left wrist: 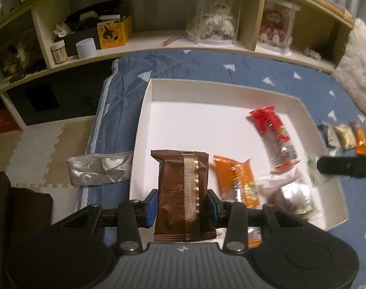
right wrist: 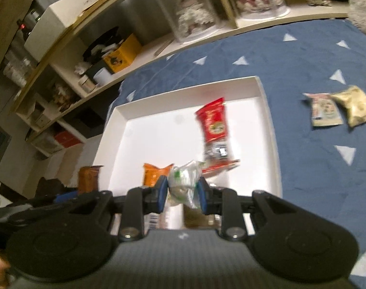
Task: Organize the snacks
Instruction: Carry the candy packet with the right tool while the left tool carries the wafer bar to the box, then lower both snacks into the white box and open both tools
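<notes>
The brown packet (left wrist: pixel 183 192) shows fully only in the left view, clamped upright in the left gripper (left wrist: pixel 182 207) over the white tray's (left wrist: pixel 207 84) 7 o'clock edge. The right gripper (right wrist: pixel 180 193) pinches a clear packet (right wrist: pixel 184 183) above the tray's near end. Red (right wrist: pixel 215 130) and orange (right wrist: pixel 154 173) packets lie inside. At 3 o'clock, 2 packets (right wrist: pixel 339 108) rest on the blue blanket (right wrist: pixel 303 60); shelves (left wrist: pixel 159 41) stand at 12.

brown snack pack (left wrist: pixel 183 190): glossy foil | tray (left wrist: pixel 231 89): matt white card
</notes>
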The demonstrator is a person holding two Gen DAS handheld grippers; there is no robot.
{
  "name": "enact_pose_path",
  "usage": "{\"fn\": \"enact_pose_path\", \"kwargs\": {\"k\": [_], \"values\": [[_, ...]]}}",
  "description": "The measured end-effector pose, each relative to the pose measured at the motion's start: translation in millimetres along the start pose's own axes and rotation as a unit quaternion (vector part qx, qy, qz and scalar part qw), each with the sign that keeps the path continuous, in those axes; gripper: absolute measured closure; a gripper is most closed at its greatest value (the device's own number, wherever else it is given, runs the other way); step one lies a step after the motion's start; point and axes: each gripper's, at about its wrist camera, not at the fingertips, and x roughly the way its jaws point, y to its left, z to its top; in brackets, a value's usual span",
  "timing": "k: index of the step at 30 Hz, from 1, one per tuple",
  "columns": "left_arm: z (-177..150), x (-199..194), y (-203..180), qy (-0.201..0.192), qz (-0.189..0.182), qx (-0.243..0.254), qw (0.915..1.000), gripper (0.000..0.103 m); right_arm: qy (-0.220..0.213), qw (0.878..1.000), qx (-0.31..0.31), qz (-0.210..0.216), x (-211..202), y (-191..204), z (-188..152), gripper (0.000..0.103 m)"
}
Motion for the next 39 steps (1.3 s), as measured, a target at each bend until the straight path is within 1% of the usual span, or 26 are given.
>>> {"fn": "enact_pose_path", "kwargs": {"k": [5, 10, 14, 17, 21, 25, 28, 30, 32, 35, 39], "values": [[-4.1, 11.4, 0.5, 0.004, 0.011, 0.023, 0.9997, 0.06, 0.007, 1.0, -0.011, 0.009, 18.4, 22.1, 5.4, 0.072], [-7.8, 16.6, 1.9, 0.006, 0.023, 0.035, 0.9991, 0.06, 0.013, 1.0, -0.012, 0.023, 37.4, 41.5, 13.3, 0.072], [-10.3, 20.6, 7.8, 0.007, 0.027, 0.033, 0.9991, 0.059, 0.021, 0.999, -0.016, 0.034, 54.0, 56.9, 14.8, 0.071], [-11.3, 23.7, 12.8, 0.008, 0.018, 0.025, 0.9995, 0.059, 0.028, 0.999, -0.013, 0.042, 67.5, 65.2, 14.4, 0.071], [-11.8, 26.3, 12.2, 0.003, 0.018, 0.032, 0.9993, 0.058, 0.043, 0.998, -0.004, 0.056, 83.6, 71.0, 13.2, 0.071], [-12.0, 26.5, 11.1, 0.002, 0.017, 0.037, 0.9992, 0.058, 0.052, 0.997, 0.006, 0.06, 98.3, 74.6, 14.0, 0.071], [-11.9, 25.0, 12.8, 0.007, 0.008, 0.03, 0.9995, 0.053, 0.06, 0.996, 0.014, 0.068, 109.5, 76.2, 15.1, 0.069], [-11.1, 22.6, 13.3, 0.007, 0.002, 0.026, 0.9996, 0.05, 0.067, 0.995, 0.018, 0.065, 115.5, 77.0, 15.6, 0.067], [-11.0, 20.7, 11.6, 0.009, 0.003, 0.03, 0.9995, 0.049, 0.072, 0.995, 0.017, 0.06, 117.9, 78.2, 16.1, 0.067], [-10.9, 16.9, 9.2, 0.011, 0.006, 0.036, 0.9993, 0.048, 0.074, 0.996, 0.014, 0.057, 119.4, 81.0, 17.6, 0.062], [-11.0, 11.9, 8.4, 0.012, 0.008, 0.035, 0.9993, 0.047, 0.072, 0.996, 0.007, 0.056, 113.0, 82.0, 17.5, 0.062]]}}
